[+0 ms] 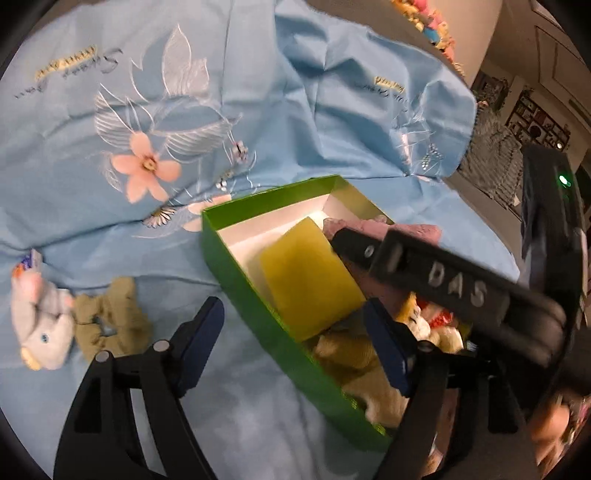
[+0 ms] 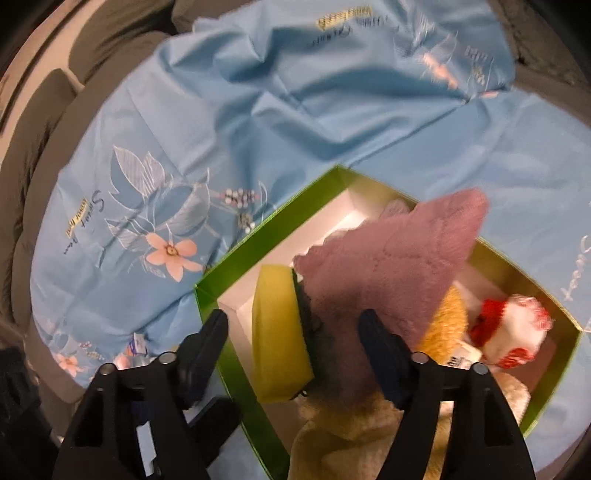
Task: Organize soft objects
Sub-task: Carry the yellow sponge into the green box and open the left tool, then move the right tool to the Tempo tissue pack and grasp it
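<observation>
A green box point(image 1: 236, 280) with a white inside lies on the blue sheet. It holds a yellow sponge point(image 1: 310, 280), a pink fluffy cloth point(image 2: 399, 258), a red-and-white plush point(image 2: 513, 332), a tan plush point(image 2: 447, 317) and a cream plush point(image 1: 373, 395). My left gripper point(image 1: 295, 339) is open and straddles the box's left wall, with nothing gripped. My right gripper point(image 2: 295, 347) is open over the box point(image 2: 273, 236); the sponge point(image 2: 280, 332) stands on edge between its fingers, and the pads are clear of it. Its black body point(image 1: 443, 280) crosses the left wrist view.
Outside the box on the left lie a grey-white plush toy point(image 1: 40, 325) and an olive scrunchie point(image 1: 110, 325). The blue floral sheet point(image 1: 258, 92) covers a grey sofa point(image 2: 40, 122). Small colourful toys point(image 1: 432, 22) sit at the far right edge.
</observation>
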